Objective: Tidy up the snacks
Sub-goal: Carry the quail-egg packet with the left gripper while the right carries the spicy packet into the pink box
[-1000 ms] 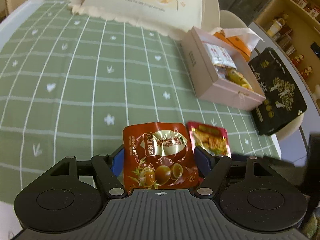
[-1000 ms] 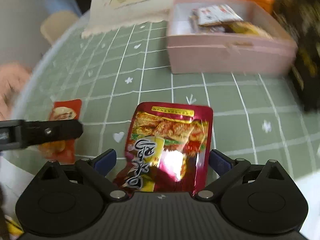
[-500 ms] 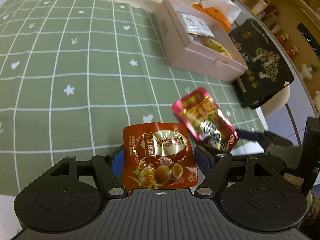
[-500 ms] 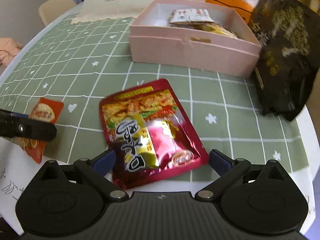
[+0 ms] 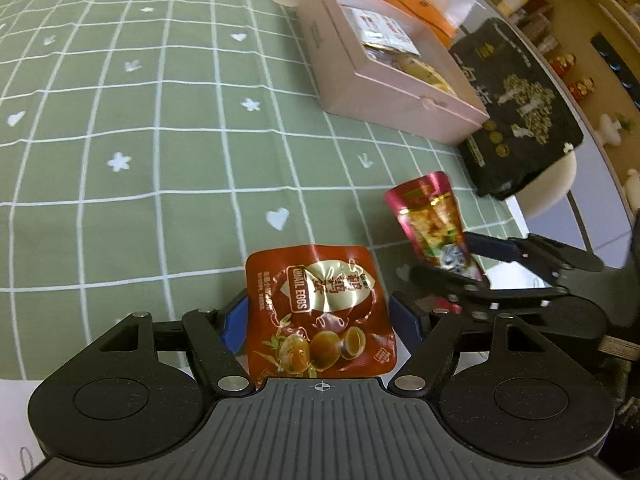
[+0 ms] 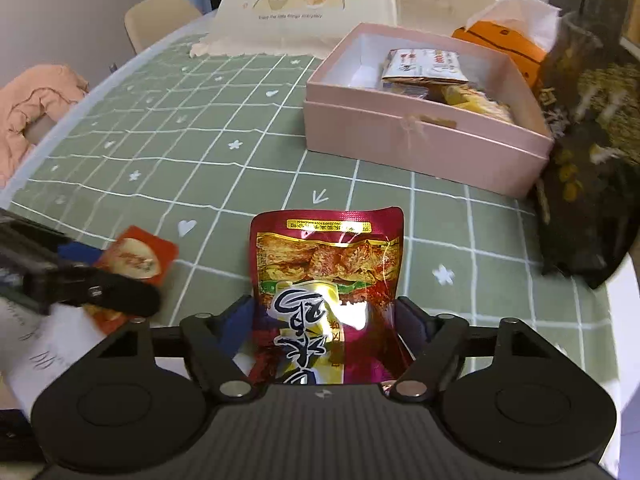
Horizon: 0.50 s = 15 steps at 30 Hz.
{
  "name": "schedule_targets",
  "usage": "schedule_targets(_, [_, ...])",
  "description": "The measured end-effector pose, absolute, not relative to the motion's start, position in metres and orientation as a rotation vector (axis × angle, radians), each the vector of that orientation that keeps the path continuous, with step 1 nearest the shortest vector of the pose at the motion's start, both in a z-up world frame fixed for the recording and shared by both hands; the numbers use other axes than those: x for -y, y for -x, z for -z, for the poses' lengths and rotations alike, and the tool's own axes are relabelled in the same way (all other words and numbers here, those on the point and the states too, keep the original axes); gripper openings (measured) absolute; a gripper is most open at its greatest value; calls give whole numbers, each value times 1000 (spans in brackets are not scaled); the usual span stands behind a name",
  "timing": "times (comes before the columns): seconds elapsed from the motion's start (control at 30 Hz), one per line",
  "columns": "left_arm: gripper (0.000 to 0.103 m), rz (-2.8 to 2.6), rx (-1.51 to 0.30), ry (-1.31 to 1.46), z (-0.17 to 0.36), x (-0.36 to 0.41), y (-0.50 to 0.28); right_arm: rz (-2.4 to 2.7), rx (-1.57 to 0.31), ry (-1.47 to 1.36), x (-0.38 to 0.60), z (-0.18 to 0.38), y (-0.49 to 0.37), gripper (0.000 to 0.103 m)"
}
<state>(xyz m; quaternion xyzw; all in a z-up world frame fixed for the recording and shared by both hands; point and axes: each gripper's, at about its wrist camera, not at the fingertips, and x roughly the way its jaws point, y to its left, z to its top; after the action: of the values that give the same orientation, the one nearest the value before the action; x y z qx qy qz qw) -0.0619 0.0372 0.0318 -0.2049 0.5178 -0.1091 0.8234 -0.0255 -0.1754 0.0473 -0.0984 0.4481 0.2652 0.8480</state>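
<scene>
Right tongs (image 6: 326, 316) have just closed on the red pouch (image 6: 326, 280).

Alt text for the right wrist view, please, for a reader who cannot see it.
The right gripper, whose jaws have just been closing, clamps a red snack pouch above a green checked tablecloth. Beyond it sits an open pink box holding snack packets; at left, the left gripper holds an orange pouch.

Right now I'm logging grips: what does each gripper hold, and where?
Left gripper holds the quail egg pouch by its lower sides. Right gripper has just closed on the red pouch, lower half.
</scene>
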Motion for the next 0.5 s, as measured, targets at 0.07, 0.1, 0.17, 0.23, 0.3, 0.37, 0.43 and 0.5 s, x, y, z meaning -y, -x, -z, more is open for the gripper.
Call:
schedule_targets(0.07, [78,251,-1111,419,-32,-30,60,-531,-925,186,185,-57,32,74])
schedule_targets(0.1, [78,263,-1115,410,-33,-26,58,-516,-915,169,190,-62,33,74])
schedule_targets(0.17, [78,288,-1116,388,-36,-18,56,-491,-891,129,201,-73,36,73])
schedule_targets(0.23, [78,315,-1106,356,-43,-9,54,-465,-862,109,209,-85,39,73])
schedule_targets(0.3, [78,336,-1068,345,-56,-5,51,-434,-828,106,217,-97,42,74])
schedule_targets(0.37, [78,349,-983,331,-82,-5,41,-410,-798,109,222,-108,44,74])
schedule_targets(0.43, [78,357,-866,311,-118,-4,23,-393,-764,110,225,-117,47,74])
schedule_targets(0.5, [78,359,-750,286,-154,-2,0,-378,-733,105,227,-125,48,74])
